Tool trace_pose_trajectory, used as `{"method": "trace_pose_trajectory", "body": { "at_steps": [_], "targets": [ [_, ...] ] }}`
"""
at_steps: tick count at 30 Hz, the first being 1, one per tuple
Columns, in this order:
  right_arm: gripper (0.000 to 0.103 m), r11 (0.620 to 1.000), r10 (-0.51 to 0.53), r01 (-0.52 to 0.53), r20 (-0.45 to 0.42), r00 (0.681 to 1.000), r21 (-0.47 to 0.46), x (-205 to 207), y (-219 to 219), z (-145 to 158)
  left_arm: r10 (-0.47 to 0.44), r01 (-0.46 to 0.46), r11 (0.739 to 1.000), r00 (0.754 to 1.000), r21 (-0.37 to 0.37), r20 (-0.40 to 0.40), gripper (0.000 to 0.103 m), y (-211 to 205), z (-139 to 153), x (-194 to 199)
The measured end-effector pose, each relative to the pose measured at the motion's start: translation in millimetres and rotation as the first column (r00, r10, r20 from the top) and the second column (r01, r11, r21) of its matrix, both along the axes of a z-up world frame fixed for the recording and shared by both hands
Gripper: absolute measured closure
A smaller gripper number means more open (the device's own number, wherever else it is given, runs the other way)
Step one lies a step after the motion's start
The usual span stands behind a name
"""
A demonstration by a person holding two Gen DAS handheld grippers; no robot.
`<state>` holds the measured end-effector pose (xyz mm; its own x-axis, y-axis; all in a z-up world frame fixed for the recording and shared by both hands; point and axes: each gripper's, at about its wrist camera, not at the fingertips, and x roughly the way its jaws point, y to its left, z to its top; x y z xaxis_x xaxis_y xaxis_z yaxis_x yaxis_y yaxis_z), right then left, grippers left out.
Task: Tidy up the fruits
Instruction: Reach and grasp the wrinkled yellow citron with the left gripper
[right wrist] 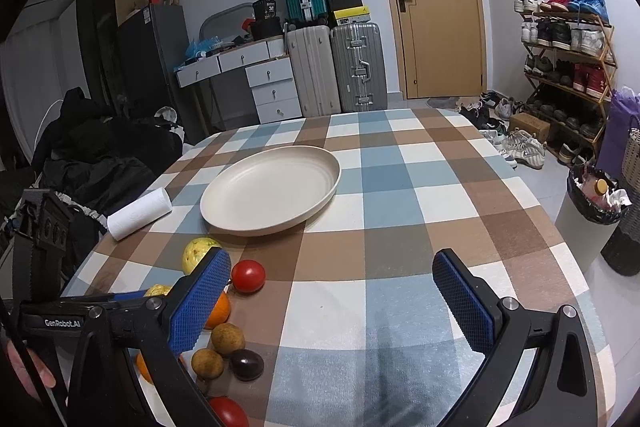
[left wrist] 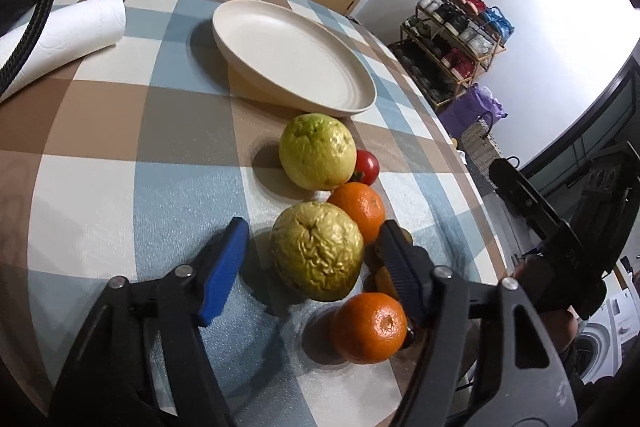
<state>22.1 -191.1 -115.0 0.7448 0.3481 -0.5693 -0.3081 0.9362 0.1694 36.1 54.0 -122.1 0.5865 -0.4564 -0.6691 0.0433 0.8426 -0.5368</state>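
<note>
My left gripper (left wrist: 312, 259) is open, its blue pads on either side of a wrinkled yellow-green guava (left wrist: 317, 250) without touching it. A greener guava (left wrist: 317, 150), a red tomato (left wrist: 367, 167) and two oranges (left wrist: 359, 211) (left wrist: 369, 327) lie around it. The empty cream plate (left wrist: 294, 57) sits beyond. My right gripper (right wrist: 332, 301) is open and empty over the tablecloth. In the right wrist view the fruit cluster lies at the left: guava (right wrist: 198, 253), tomato (right wrist: 248, 275), orange (right wrist: 219, 311), two brown longans (right wrist: 227, 338), a dark fruit (right wrist: 246, 364), another tomato (right wrist: 228, 411). The plate (right wrist: 270, 189) is ahead.
A paper towel roll (right wrist: 139, 213) lies at the table's left edge, also seen in the left wrist view (left wrist: 64, 39). The checked tablecloth (right wrist: 400, 227) covers the round table. A bin (right wrist: 592, 199), shoe rack (right wrist: 568, 67) and suitcases (right wrist: 336, 67) stand beyond.
</note>
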Motion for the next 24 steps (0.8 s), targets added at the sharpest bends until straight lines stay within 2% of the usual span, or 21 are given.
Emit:
{"method": "trace_pose_trajectory", "body": {
  "at_steps": [1,6,13,21,24],
  "targets": [
    [0.0,1.0,0.0,0.0,-0.002,1.0,0.0,0,0,0,-0.015,0.015,1.0,1.0,-0.019,-0.008,0.058,0,-2,2],
    [0.0,1.0,0.007,-0.007,-0.008,1.0,-0.004,3,5,-2,-0.041,0.04,0.997,0.999,-0.069,-0.003,0.058,5,-4,8],
    [0.0,0.999,0.033,-0.033,-0.013,0.999,-0.016,4,13,1,-0.033,0.035,0.998,0.998,-0.044,0.05,0.058,9,10,0],
    [0.0,0.994,0.109,-0.109,-0.025,0.994,0.003,15,30,9,0.026,-0.025,1.0,0.993,-0.009,0.114,0.058,39,30,-10],
    [0.0,0.989,0.145,-0.144,-0.064,0.987,0.018,27,40,8,0.045,-0.048,0.999,0.99,0.019,0.134,0.058,48,38,-11]
  ]
}}
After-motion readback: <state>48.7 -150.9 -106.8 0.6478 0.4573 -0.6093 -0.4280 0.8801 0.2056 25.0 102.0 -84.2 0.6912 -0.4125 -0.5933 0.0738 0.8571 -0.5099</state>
